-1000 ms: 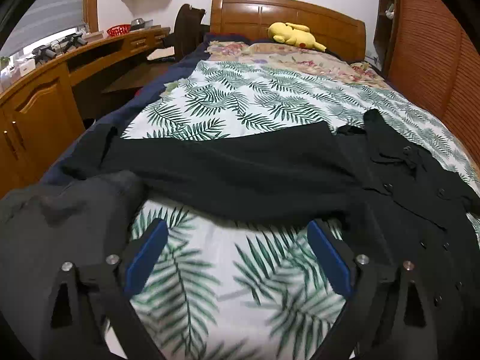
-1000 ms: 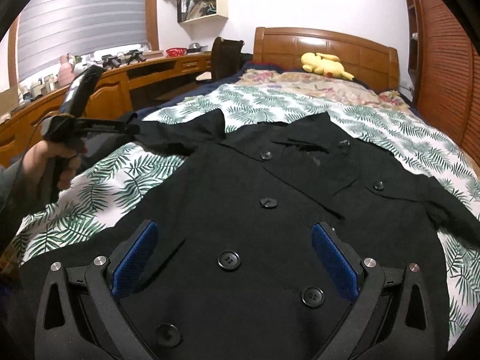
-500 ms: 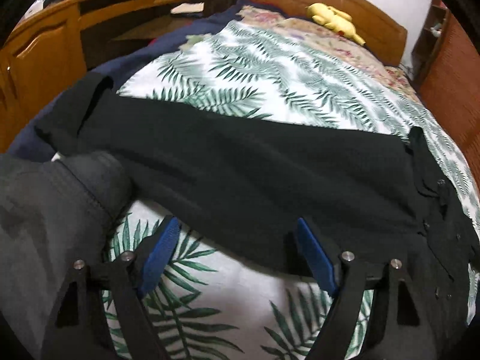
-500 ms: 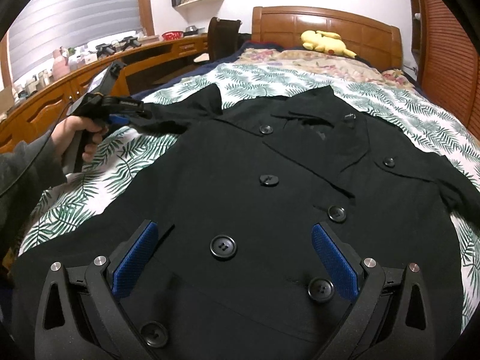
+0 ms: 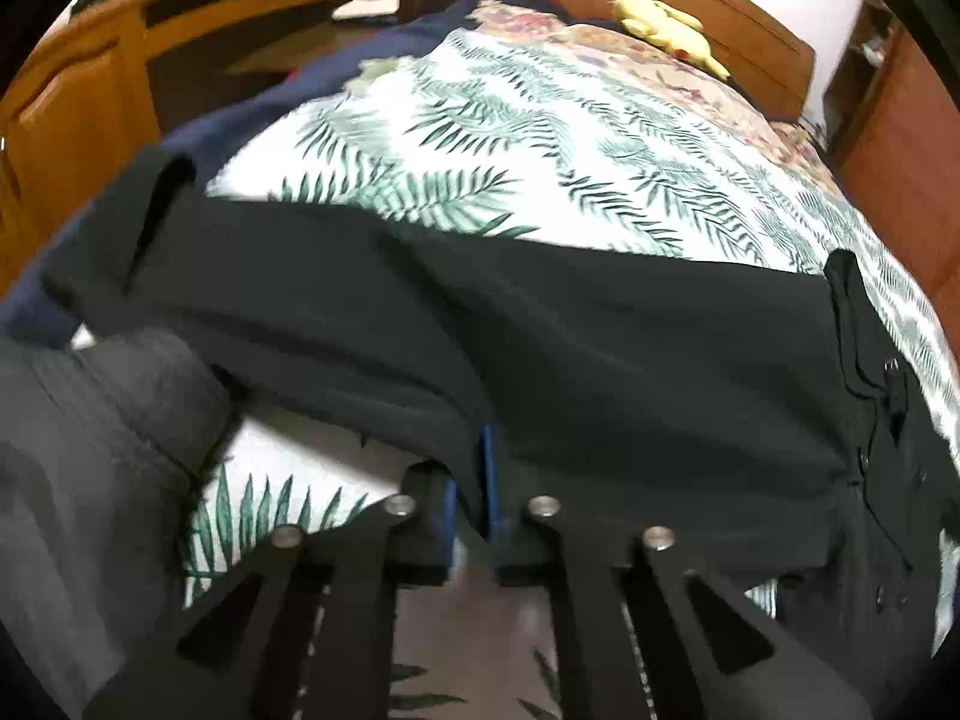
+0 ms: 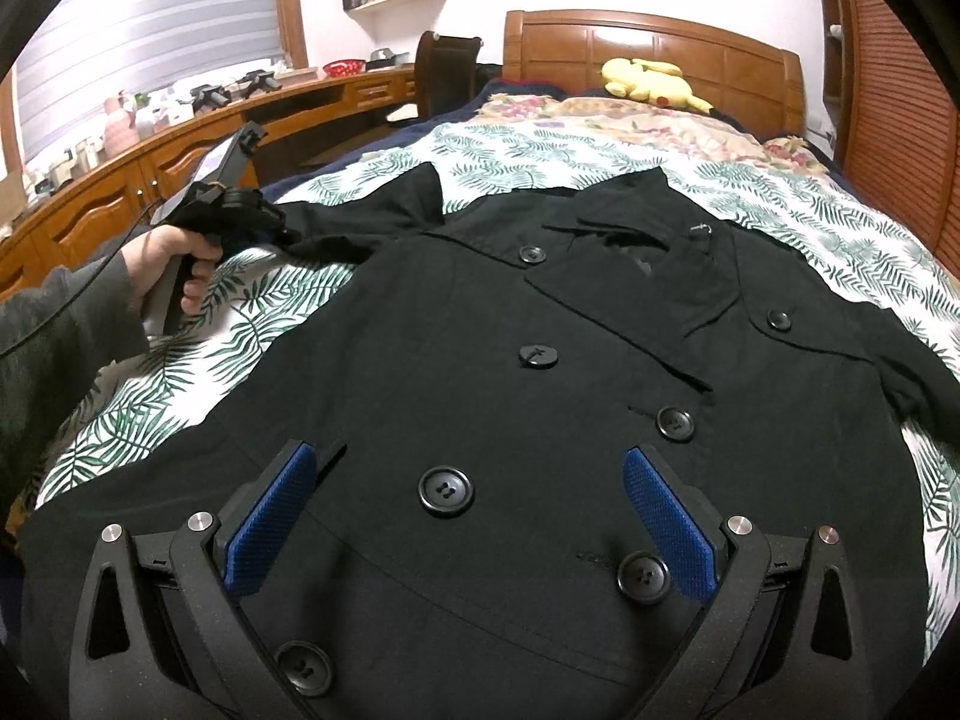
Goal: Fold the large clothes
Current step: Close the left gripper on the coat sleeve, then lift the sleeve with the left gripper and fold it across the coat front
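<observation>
The left gripper has just been closing and is now pinching the sleeve of the black coat lying spread on the bed. The right gripper is hovering over the coat front, fingers apart, so the sleeve fold is probably starting.

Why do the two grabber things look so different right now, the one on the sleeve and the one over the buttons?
The left gripper has its jaws pinched shut on the black coat's sleeve; the right gripper has its jaws spread wide with nothing gripped. The left one sits at the sleeve's edge, while the right one hangs over the coat's buttoned front. Both have black frames and blue pads.
</observation>
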`<action>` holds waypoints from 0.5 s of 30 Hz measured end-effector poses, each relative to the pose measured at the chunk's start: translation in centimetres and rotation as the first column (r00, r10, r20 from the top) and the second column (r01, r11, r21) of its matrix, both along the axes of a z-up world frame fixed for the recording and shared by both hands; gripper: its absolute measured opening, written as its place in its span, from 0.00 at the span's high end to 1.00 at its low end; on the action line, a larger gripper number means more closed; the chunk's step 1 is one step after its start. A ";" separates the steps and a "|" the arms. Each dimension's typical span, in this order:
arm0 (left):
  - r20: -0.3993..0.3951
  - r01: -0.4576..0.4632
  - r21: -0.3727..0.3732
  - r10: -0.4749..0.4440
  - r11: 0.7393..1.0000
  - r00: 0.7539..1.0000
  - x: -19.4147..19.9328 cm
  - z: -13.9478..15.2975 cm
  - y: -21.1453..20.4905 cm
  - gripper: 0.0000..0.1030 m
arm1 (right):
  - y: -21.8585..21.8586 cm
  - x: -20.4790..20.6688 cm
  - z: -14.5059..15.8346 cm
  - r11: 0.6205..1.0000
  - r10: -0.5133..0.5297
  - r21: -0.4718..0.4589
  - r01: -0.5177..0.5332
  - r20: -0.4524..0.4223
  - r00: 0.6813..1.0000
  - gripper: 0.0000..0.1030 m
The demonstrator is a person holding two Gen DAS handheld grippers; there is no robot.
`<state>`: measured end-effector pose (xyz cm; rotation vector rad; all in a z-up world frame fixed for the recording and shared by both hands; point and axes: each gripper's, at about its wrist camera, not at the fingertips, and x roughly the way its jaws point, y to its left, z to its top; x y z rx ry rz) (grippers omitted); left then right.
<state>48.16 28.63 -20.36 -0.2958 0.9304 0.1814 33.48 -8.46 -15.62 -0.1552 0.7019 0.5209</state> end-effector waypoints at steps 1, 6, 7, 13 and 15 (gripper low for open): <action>0.013 0.013 0.015 -0.013 1.000 1.000 -0.1 0.6 -0.5 1.00 | 0.0 -0.1 0.1 1.000 -0.001 0.001 0.001 0.002 1.000 0.00; 0.084 0.103 0.089 -0.111 0.991 0.990 -1.3 5.5 -4.9 1.00 | -0.8 -0.6 0.8 1.000 -0.007 0.003 0.007 0.025 1.000 0.00; 0.098 0.126 0.103 -0.137 0.987 0.986 -1.7 6.7 -6.1 1.00 | -1.0 -0.6 0.9 1.000 -0.010 0.002 0.010 0.026 1.000 0.00; 0.151 0.269 0.128 -0.287 0.955 0.946 -5.2 11.6 -13.6 1.00 | -3.3 -1.5 2.5 0.999 -0.039 0.021 0.038 0.057 0.998 0.00; 0.151 0.309 0.148 -0.330 0.939 0.932 -6.7 12.6 -16.2 1.00 | -3.8 -2.0 3.1 0.999 -0.045 0.024 0.044 0.074 0.996 0.00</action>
